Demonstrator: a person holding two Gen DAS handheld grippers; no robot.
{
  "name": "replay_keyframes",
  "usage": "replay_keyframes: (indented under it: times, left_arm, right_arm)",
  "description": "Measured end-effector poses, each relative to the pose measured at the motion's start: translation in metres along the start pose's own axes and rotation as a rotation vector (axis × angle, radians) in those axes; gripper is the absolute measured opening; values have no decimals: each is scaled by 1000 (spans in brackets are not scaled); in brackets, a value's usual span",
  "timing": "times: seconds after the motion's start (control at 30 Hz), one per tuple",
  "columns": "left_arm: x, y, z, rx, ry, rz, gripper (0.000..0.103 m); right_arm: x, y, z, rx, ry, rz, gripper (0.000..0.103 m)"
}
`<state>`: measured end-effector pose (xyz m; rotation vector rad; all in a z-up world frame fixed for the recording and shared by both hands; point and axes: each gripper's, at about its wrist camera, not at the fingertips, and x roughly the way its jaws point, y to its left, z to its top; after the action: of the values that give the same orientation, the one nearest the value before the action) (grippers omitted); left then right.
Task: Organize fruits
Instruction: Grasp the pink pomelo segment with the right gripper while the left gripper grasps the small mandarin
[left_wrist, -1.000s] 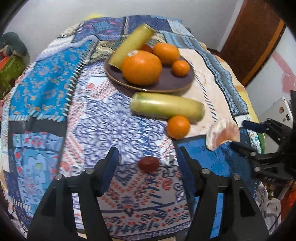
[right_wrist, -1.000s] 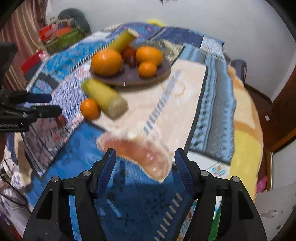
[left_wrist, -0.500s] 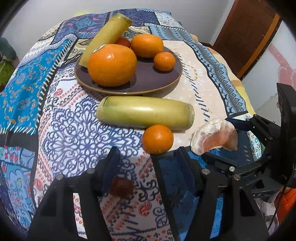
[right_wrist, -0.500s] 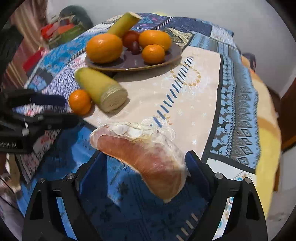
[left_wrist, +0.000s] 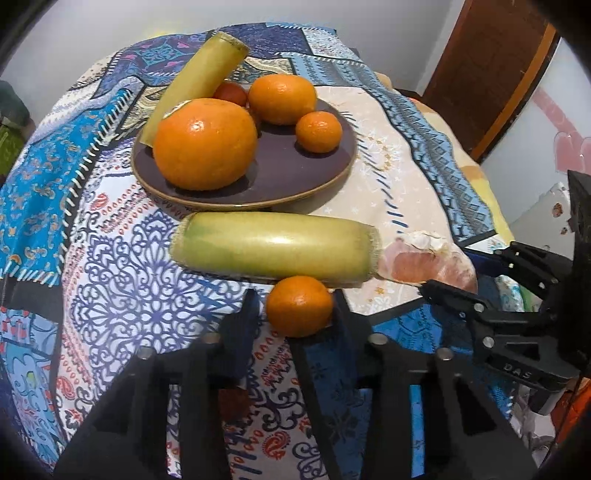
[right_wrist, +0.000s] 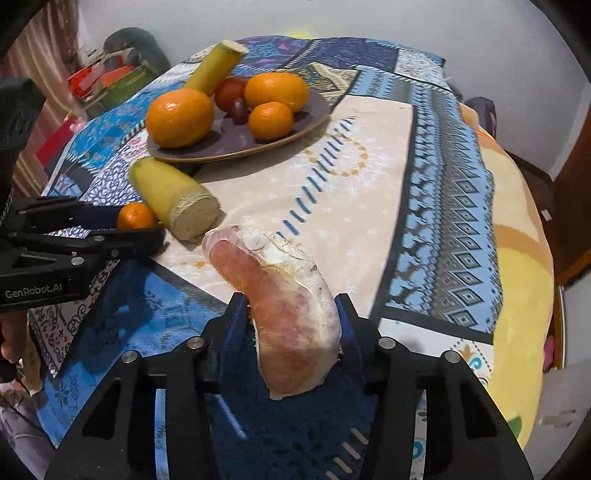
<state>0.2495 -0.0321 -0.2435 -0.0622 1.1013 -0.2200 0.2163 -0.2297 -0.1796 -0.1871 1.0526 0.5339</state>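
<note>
My left gripper (left_wrist: 297, 306) is closing on the small mandarin (left_wrist: 299, 305), which sits on the patterned cloth (left_wrist: 110, 280) just in front of the loose sugarcane piece (left_wrist: 273, 254). My right gripper (right_wrist: 293, 325) is closing on the peeled pomelo segment (right_wrist: 284, 306) near the purple plate (right_wrist: 280, 142) of oranges.

Black hand-held gripper (left_wrist: 295, 306), blue finger pads (right_wrist: 238, 314), silver screws
</note>
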Motion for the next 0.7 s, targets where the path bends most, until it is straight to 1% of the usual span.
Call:
replay_keyframes:
  times: [0.13,0.3,0.33,0.4,0.43,0.7]
  left_arm:
    - [-2,1,-2,0,0,2,34]
    - [-17,8,-7,-13,-23,11,34]
    - [-21,10,-8,-17,-32,14,34]
    - [-30,14,-8,-22,-52,24,34]
    - [-35,17,-8,-25,-62,29,34]
    - [-64,34,-7,-58,-127,42,34]
  right_arm:
    - [-6,-2,-2,32,-15,-4,39]
    - [-16,-4,-4,41,-44,-12,38]
    - [-18,-4,-4,43,-51,-8,35]
    - [-24,-5,-3,48,-65,4,25]
    - [-26,-6,-2,52,-68,17,23]
    - [-42,6,5,14,-124,-5,20]
